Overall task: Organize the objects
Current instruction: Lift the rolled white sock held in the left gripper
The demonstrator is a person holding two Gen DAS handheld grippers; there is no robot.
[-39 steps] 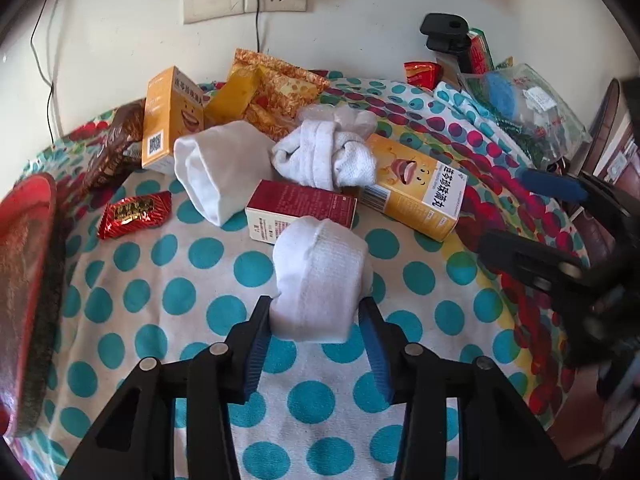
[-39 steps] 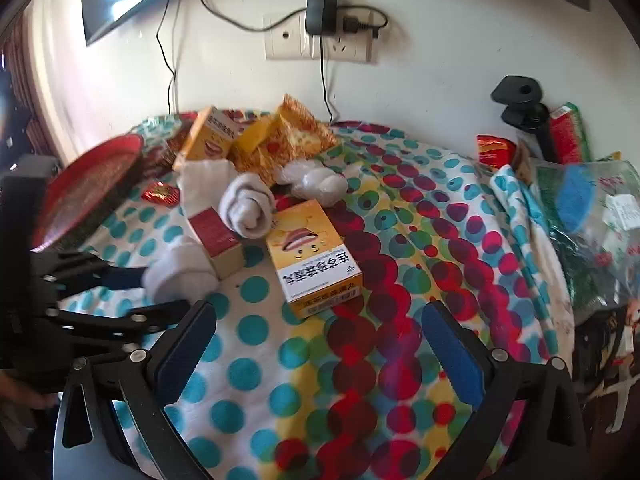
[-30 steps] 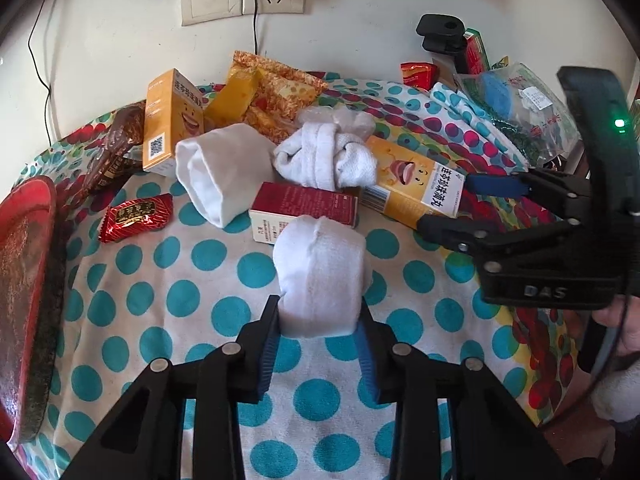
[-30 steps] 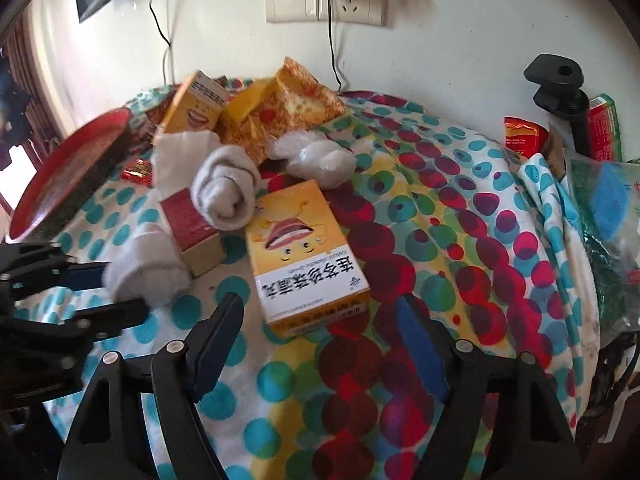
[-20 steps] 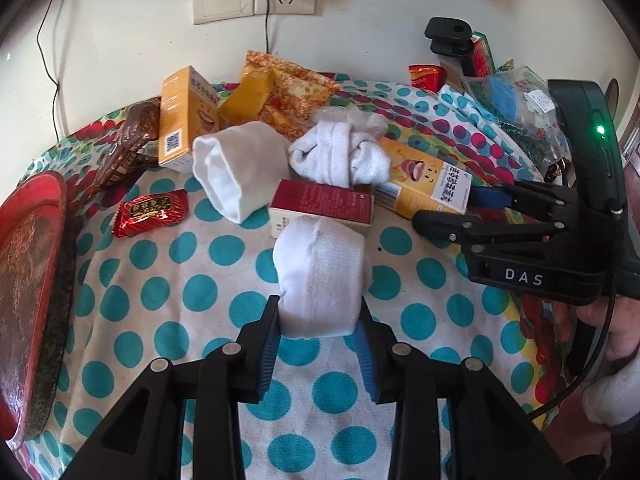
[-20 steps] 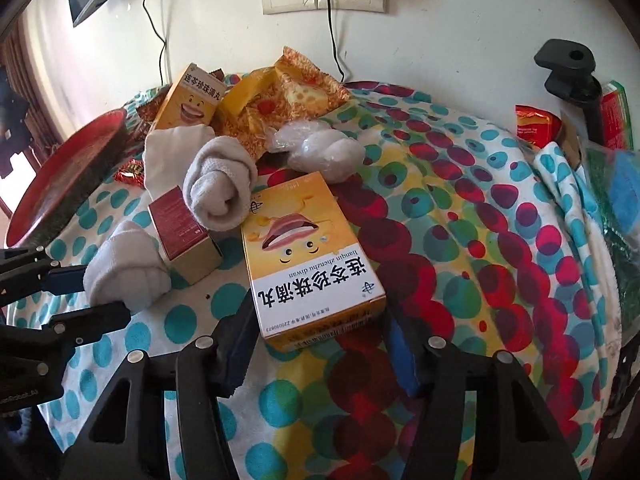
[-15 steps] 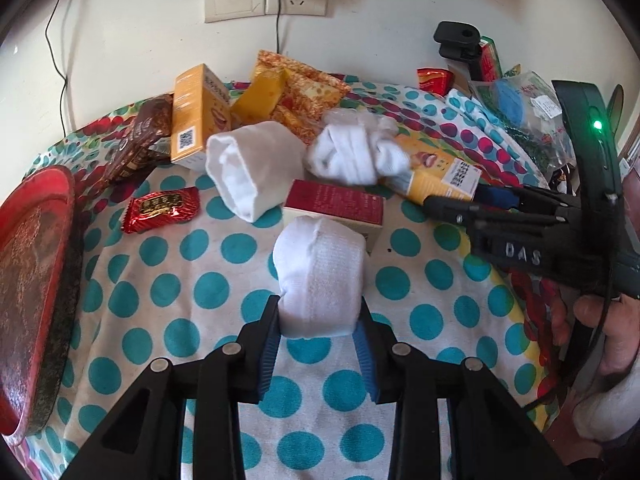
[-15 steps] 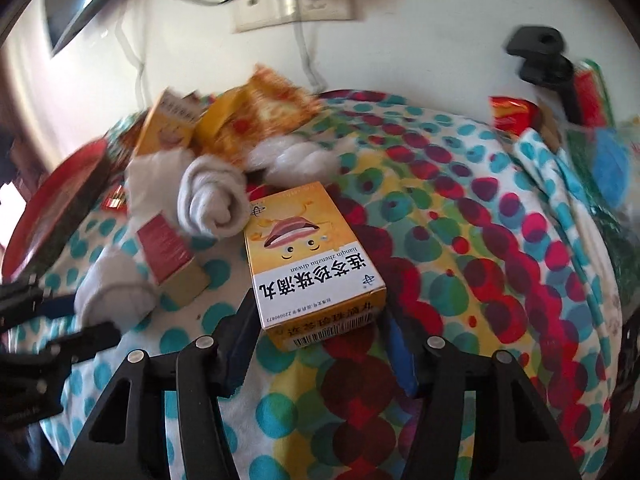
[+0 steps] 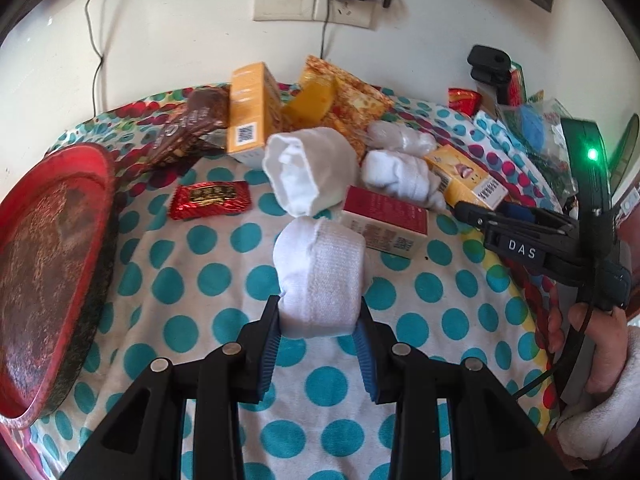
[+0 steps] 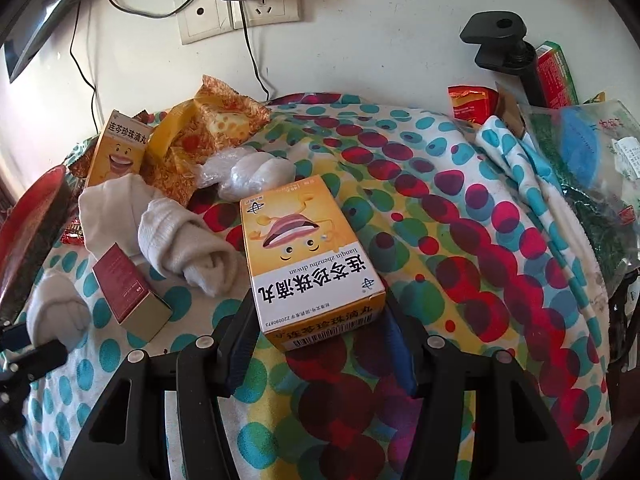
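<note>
Your left tongs (image 9: 318,326) are clamped on a rolled white sock (image 9: 320,276), the blue pads pressing its near end on both sides; whether it is lifted or resting on the polka-dot tabletop (image 9: 208,280) is hard to tell. Your right tongs (image 10: 320,330) are closed on the orange medicine box (image 10: 308,256), gripping its near end at both flanks; the box lies near the middle of the cloth, beside a second rolled sock (image 10: 184,240).

By my reading you are early in the job; two things are gripped, nothing looks sorted. The red tray (image 9: 48,256) at the left edge holds nothing visible. The rest sits heaped toward the wall: a third sock (image 9: 310,170), a dark red box (image 9: 384,220), another orange box (image 9: 250,114), a yellow snack bag (image 9: 340,92), a brown wrapper (image 9: 188,128), a red sachet (image 9: 210,200) and a clear plastic bundle (image 10: 244,172); all of these are left to place, and where each belongs cannot be told from here.
</note>
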